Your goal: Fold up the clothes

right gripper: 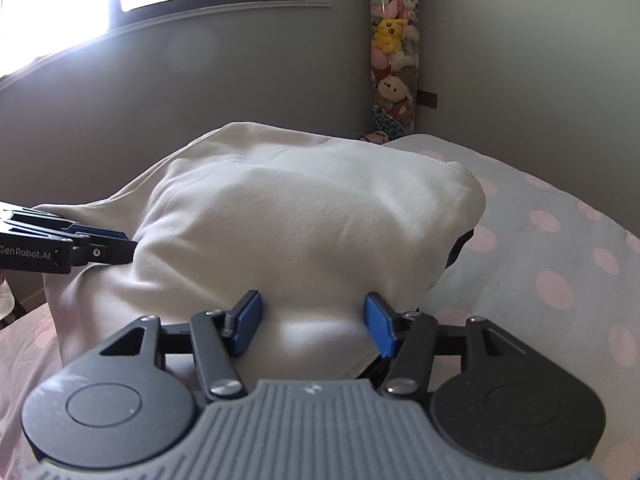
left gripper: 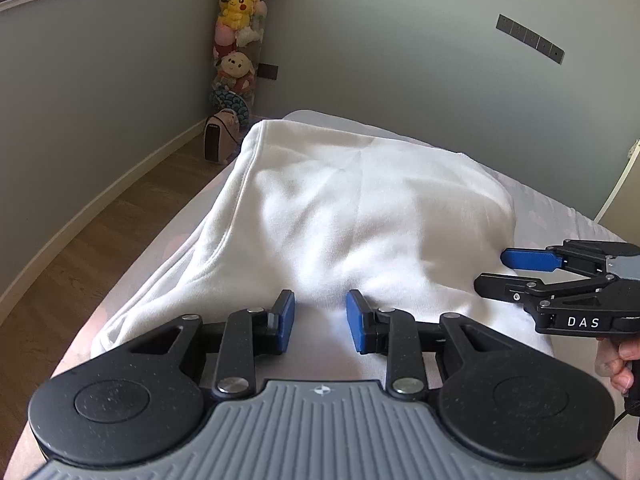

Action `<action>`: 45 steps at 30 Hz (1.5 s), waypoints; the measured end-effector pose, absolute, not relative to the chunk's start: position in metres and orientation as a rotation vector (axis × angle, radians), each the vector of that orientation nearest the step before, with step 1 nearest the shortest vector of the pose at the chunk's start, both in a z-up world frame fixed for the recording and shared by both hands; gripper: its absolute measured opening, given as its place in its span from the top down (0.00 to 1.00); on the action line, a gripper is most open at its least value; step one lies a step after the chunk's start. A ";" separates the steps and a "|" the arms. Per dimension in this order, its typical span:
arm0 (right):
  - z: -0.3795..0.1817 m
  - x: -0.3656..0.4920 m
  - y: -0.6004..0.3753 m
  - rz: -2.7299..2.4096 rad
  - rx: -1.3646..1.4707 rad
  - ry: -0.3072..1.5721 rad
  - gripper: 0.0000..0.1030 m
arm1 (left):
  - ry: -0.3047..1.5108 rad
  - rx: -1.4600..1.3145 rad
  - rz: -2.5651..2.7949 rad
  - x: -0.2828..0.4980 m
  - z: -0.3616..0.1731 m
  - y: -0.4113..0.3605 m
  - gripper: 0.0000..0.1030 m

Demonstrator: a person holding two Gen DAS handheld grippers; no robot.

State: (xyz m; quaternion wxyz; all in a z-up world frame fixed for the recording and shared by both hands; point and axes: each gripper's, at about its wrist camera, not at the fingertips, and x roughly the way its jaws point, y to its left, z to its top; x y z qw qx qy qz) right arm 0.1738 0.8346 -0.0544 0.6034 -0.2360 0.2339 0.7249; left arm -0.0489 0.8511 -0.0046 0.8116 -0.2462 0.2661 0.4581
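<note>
**Both grippers spread at the near edge of a folded white garment**

Nearest, the left gripper (left gripper: 320, 318) has its blue rubbery pads apart, with soft white fabric showing between them. The right gripper (right gripper: 312, 322) is likewise spread, its matte black linkage and ribbed grey housing low against the cloth, the pads straddling a rounded bulge of the near fold. The white garment (left gripper: 340, 208), a thick fleecy knit with stitched seams and a ribbed hem at its far right, lies in a plump, rumpled bundle on the bed (right gripper: 540, 248), whose pale cover carries round pink dots. Farther left runs wood-grain floor (left gripper: 100, 232). In the far corner stands a tall clear column of plush toys (left gripper: 238, 36) against smooth grey walls.
</note>
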 end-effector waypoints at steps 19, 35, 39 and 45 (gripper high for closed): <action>-0.057 0.138 0.775 1.860 -0.547 0.403 0.44 | 0.692 -0.455 1.125 -0.085 -0.023 0.841 0.66; -0.010 0.151 0.694 1.714 -0.388 0.430 0.43 | 0.561 -0.205 1.242 -0.054 0.032 0.709 0.33; -0.020 0.150 0.661 1.689 -0.347 0.432 0.43 | 0.534 -0.210 1.255 -0.037 0.016 0.668 0.24; -0.047 0.149 0.609 1.667 -0.320 0.434 0.40 | 0.517 -0.234 1.271 -0.027 -0.012 0.620 0.16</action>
